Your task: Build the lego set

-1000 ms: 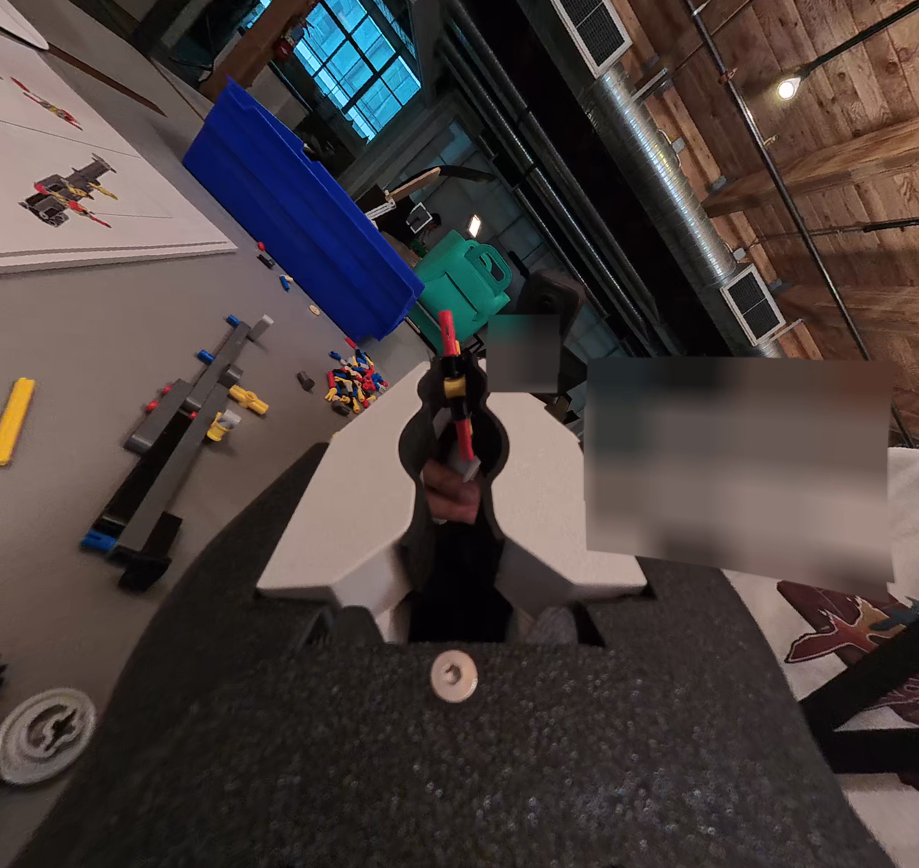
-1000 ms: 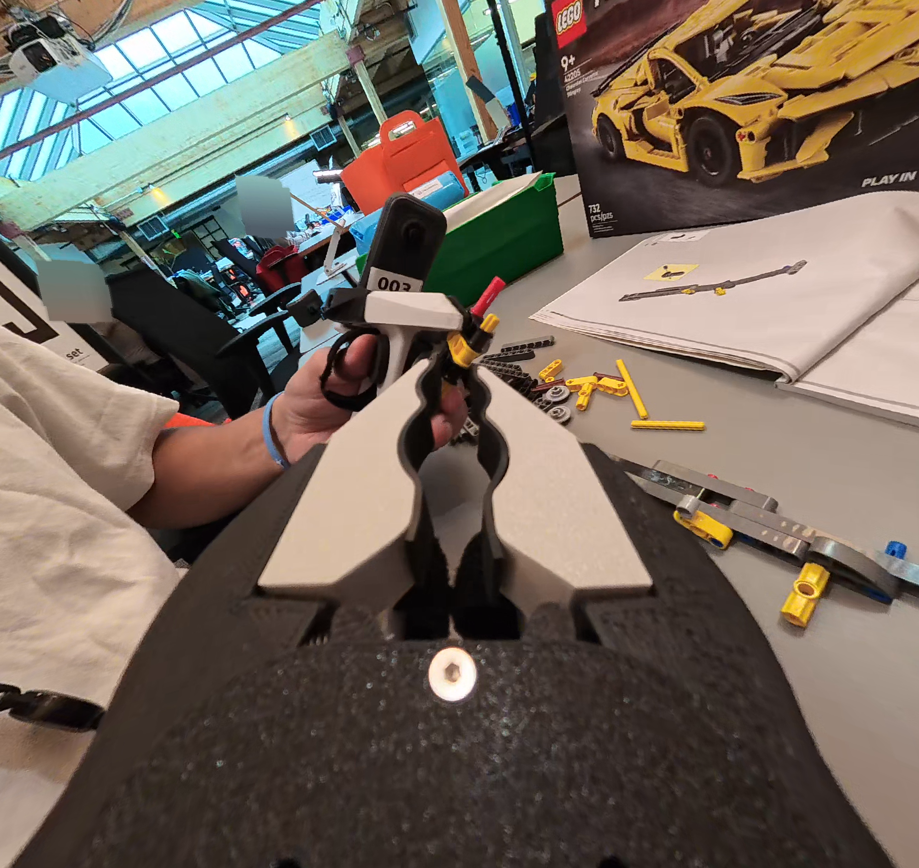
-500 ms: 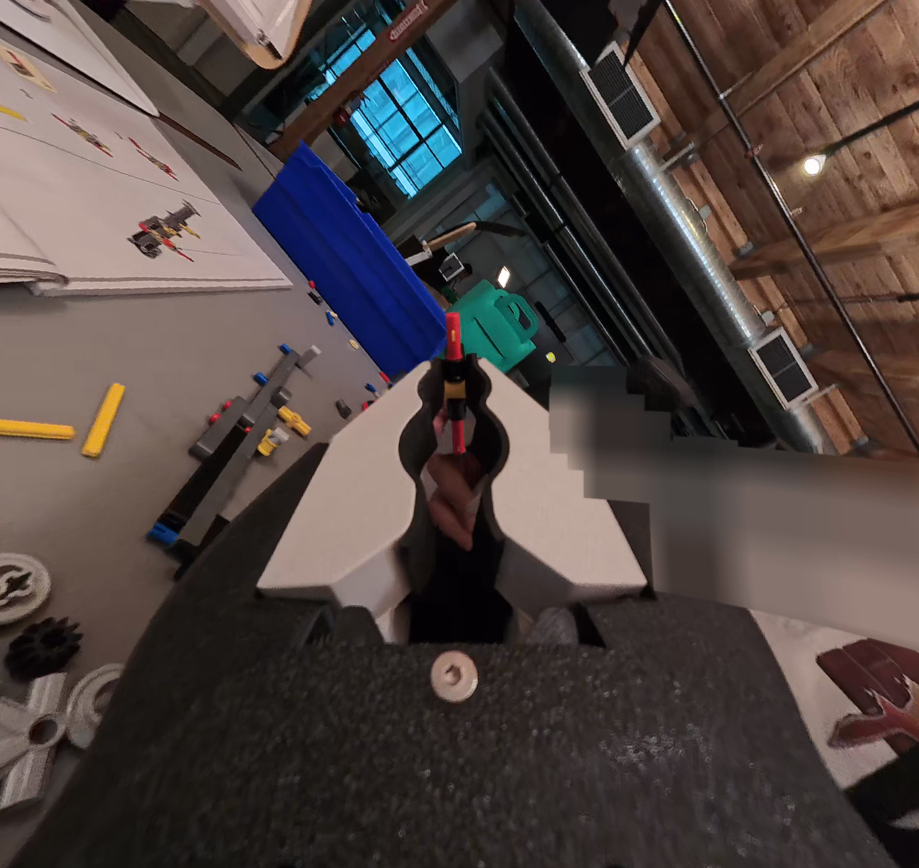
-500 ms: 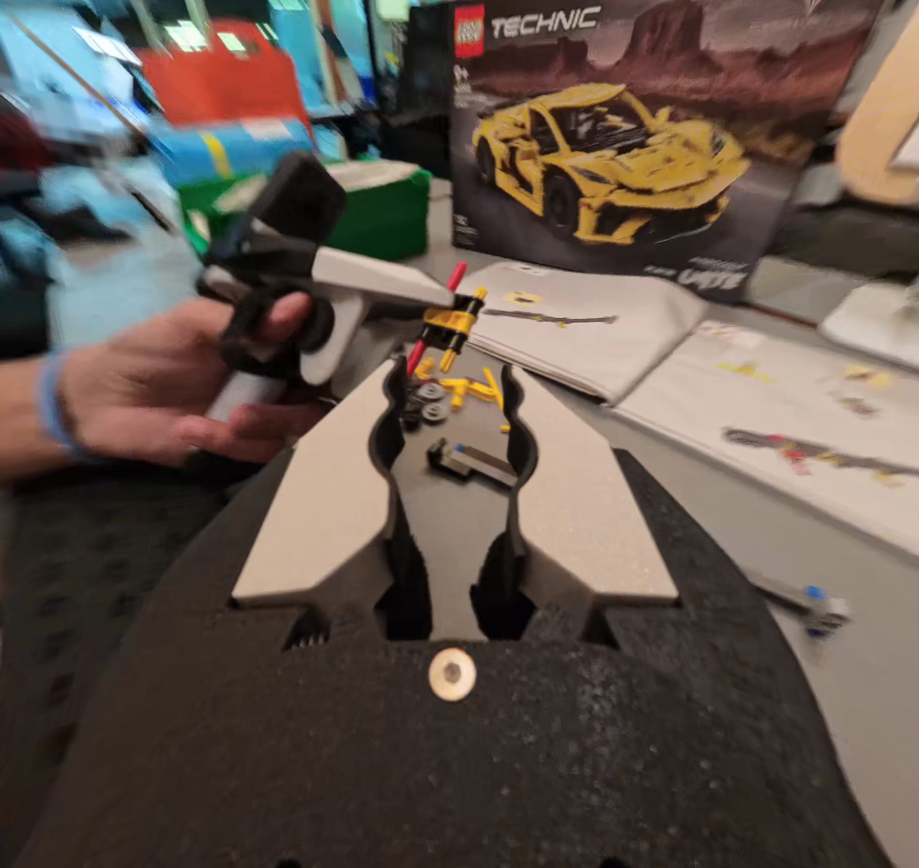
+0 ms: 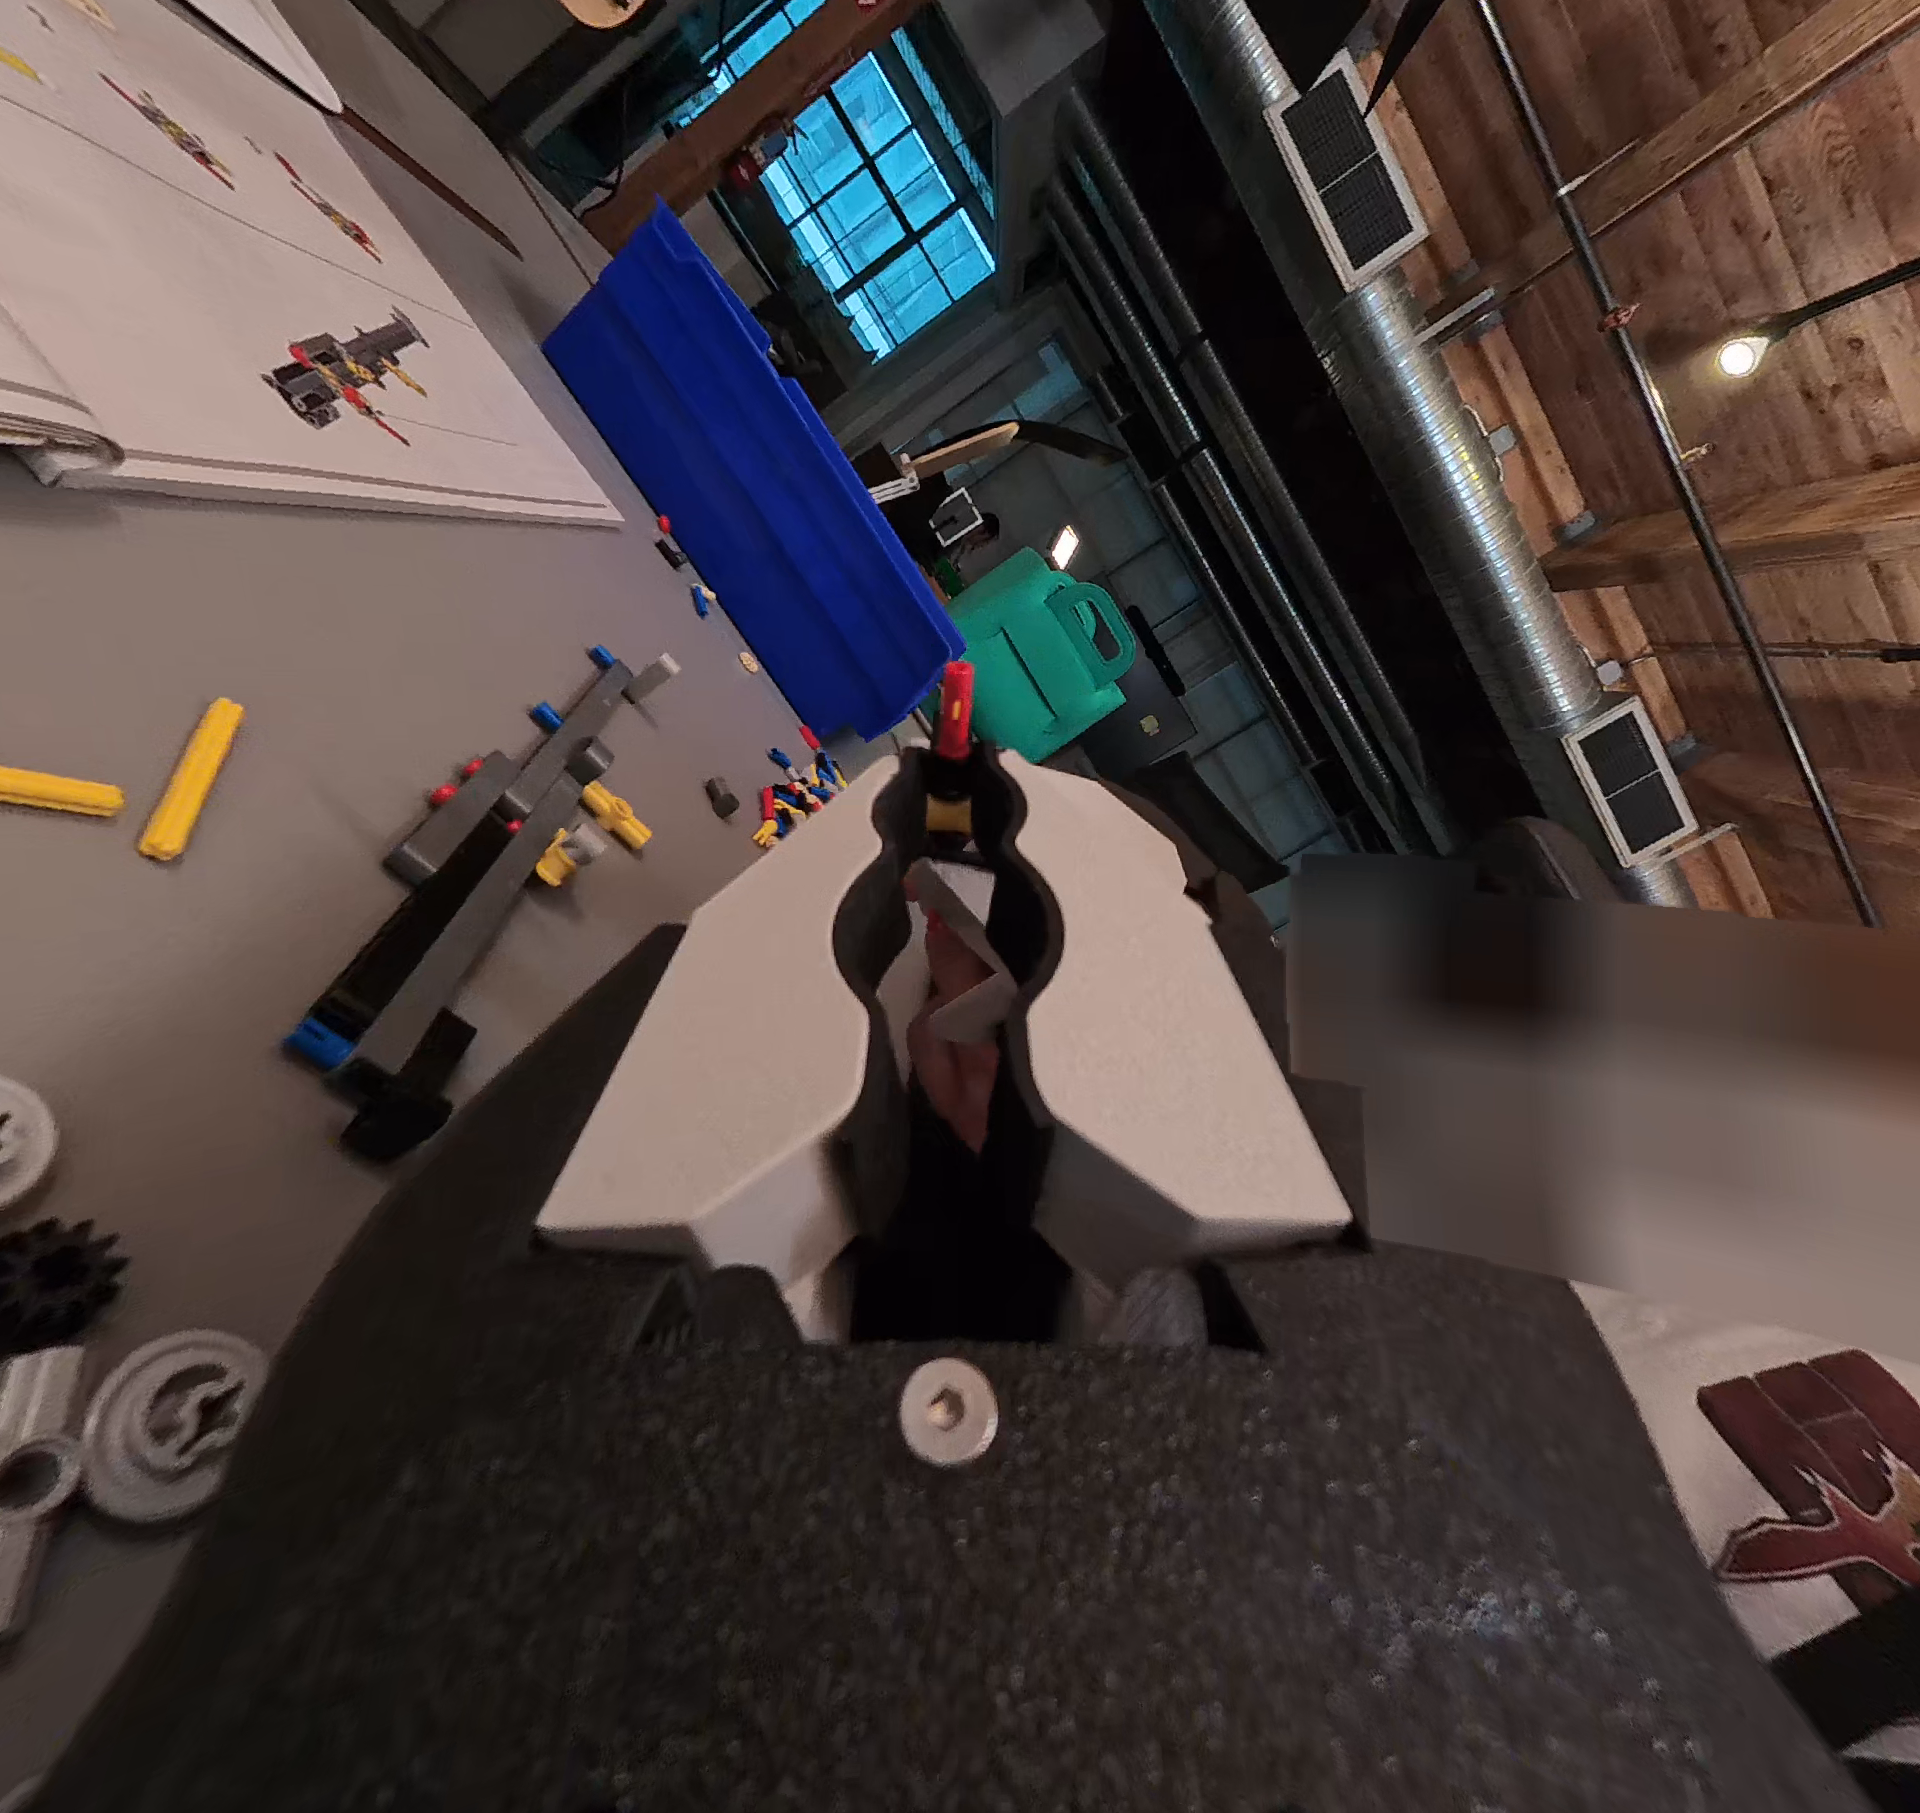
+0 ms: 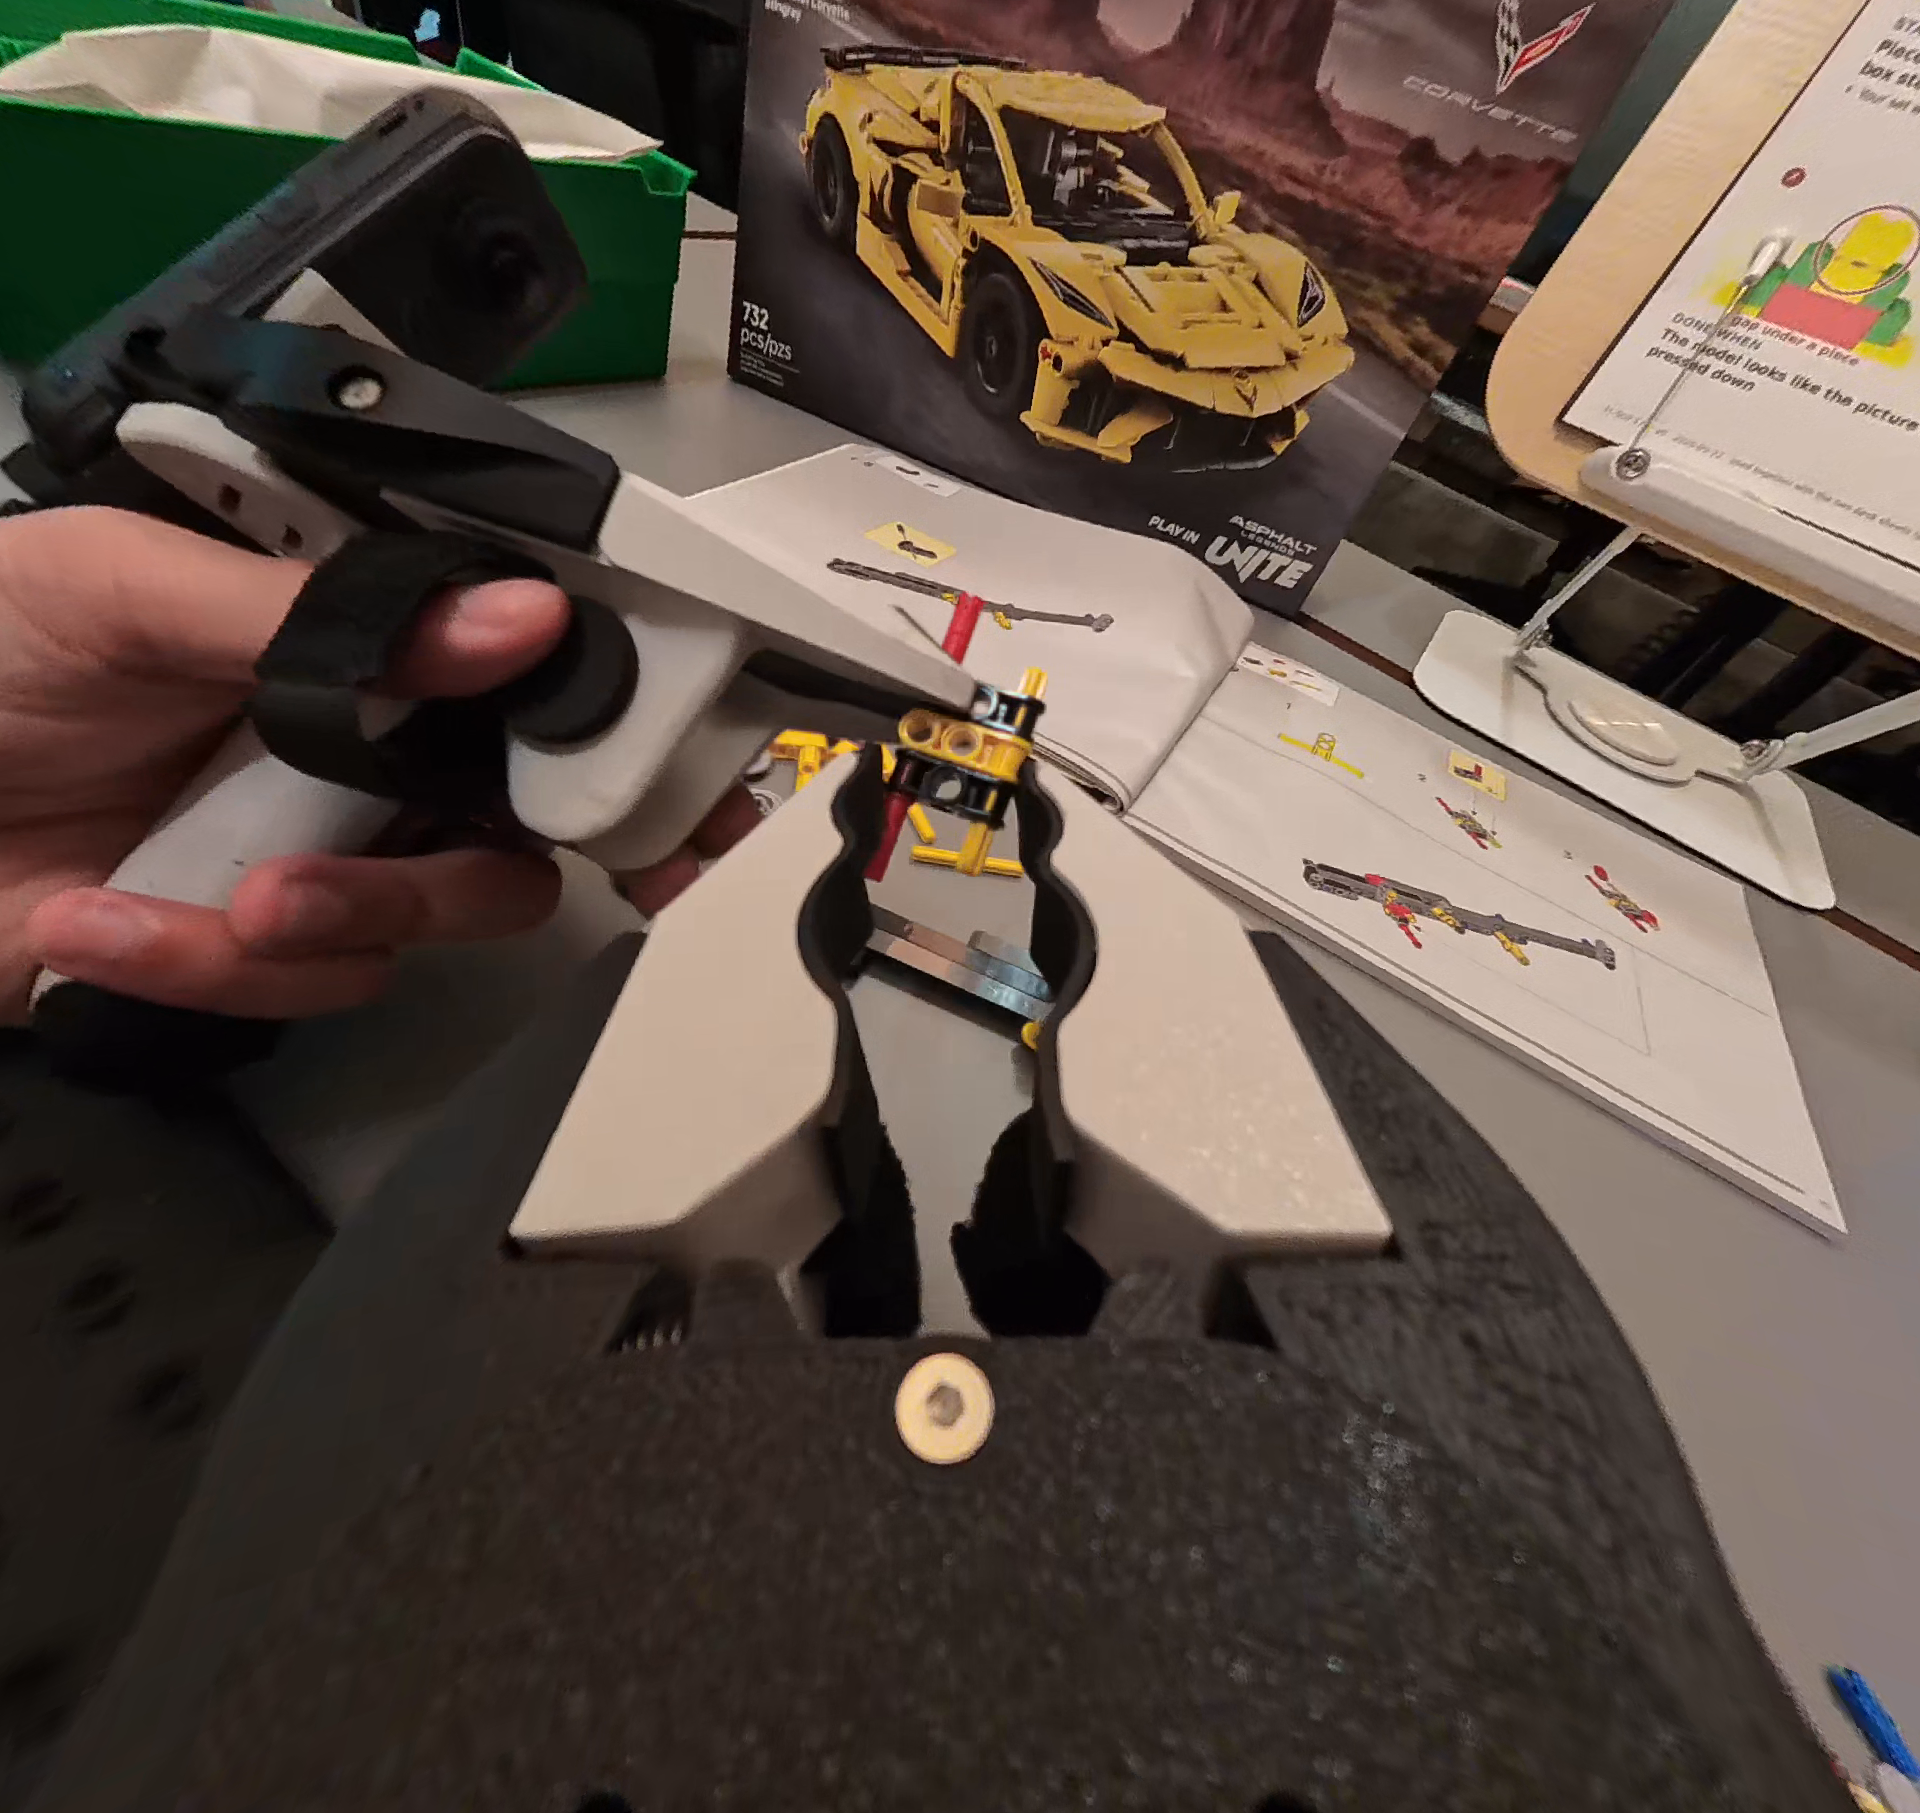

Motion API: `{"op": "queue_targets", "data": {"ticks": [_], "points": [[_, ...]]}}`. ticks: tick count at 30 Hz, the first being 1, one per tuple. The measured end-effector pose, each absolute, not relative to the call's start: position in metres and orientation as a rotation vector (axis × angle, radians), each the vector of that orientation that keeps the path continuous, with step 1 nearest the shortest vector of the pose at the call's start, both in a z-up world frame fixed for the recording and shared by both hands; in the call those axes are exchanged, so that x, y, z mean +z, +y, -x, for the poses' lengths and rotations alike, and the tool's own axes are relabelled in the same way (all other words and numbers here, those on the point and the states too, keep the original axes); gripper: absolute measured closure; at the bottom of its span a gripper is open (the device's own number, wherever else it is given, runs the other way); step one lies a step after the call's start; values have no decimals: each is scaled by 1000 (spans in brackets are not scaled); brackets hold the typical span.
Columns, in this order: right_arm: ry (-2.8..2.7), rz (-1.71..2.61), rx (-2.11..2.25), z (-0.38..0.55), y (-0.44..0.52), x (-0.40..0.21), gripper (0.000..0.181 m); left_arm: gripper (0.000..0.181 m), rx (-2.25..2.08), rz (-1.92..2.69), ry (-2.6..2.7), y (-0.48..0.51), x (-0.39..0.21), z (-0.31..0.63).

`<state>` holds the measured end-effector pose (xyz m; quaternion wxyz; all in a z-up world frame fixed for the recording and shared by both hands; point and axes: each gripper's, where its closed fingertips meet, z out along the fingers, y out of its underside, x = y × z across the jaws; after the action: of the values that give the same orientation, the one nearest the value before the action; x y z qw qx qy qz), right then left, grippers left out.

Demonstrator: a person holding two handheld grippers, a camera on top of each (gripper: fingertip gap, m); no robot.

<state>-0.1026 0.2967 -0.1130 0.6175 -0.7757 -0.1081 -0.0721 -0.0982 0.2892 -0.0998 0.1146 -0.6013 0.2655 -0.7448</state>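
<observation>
Right wrist view shows the small sub-assembly (image 6: 961, 761), a yellow and black connector block on a red axle (image 6: 891, 833), held in the air above the worktop (image 6: 1662, 1244), just in front of the open instruction booklet (image 6: 1403, 890). The left gripper (image 6: 971, 698) comes in from the left and its jaws pinch the top of this piece; in the left wrist view the same jaws are pressed on the black and yellow part with the red axle tip (image 5: 954, 698) standing out beyond them. The right gripper (image 6: 945, 807) has its jaws spread, one at each side of the block, and I cannot tell if they touch it. My judgement is that the piece could twist or slip out, because the hold is only on a small corner, and a push from the right jaws could slide the axle out of the block. On the worktop lies the long grey beam assembly (image 5: 488, 849) and loose yellow axles (image 5: 192, 776). A green bin (image 6: 582, 236) holds white paper (image 6: 312, 90); what the blue bin (image 5: 748, 516) holds is hidden.
</observation>
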Motion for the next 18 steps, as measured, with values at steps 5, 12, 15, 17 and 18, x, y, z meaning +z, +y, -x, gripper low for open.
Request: {"op": "queue_targets", "data": {"ticks": [5,12,15,17,18], "points": [[-320,2014,-127,82,288,-145,157,158,-1976,1747,795,318,-102,115],[-640,2352,27,80,244,-196,156,158,-1618,1651,902,336,-100,127],[-694,2389,95,86,239,-200,156,158,-1568,1658,985,327,-107,122],[-702,2409,101,84,239,-203,156,158,-1511,1668,1035,324,-113,120],[-710,2421,107,84,239,-206,156,158,-1465,1673,1061,324,-117,120]]}}
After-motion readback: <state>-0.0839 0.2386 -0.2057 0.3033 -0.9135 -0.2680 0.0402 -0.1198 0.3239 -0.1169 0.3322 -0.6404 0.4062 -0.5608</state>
